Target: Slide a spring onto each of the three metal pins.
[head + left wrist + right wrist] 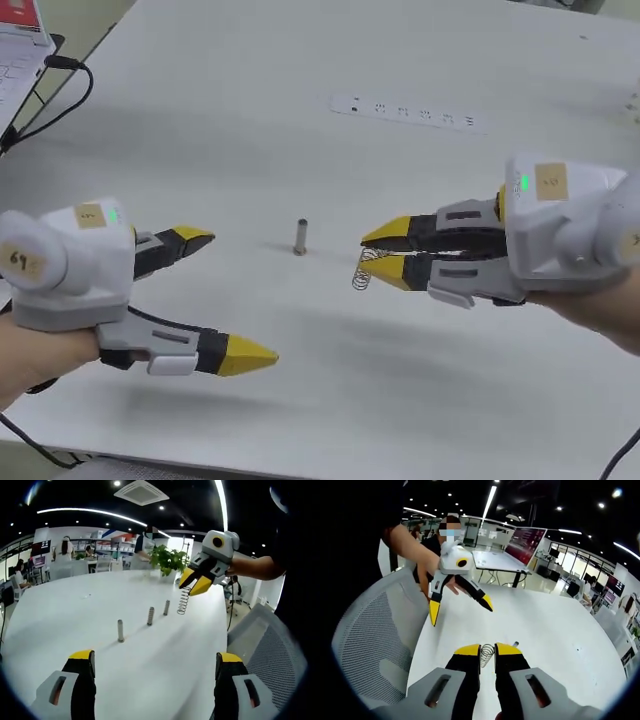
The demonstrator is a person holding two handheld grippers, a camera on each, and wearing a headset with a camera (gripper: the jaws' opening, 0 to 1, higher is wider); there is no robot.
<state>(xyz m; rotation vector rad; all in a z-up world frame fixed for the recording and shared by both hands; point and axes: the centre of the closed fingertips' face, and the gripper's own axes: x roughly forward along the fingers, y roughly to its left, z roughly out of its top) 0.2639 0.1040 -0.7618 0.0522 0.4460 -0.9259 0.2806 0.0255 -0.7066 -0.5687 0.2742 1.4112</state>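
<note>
Open tabletop (200, 150) all round the row of pins (150, 615); power strip (408, 112) and laptop (18, 45) sit well apart, off any side approach.

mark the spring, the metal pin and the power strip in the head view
spring (365, 270), head view, middle of the coil
metal pin (300, 237), head view, middle of its upright shaft
power strip (410, 113), head view, middle of its top face

We are seeing the spring (362, 275) half hiding inside the right gripper (368, 252), the laptop (20, 40) running off the edge.
</note>
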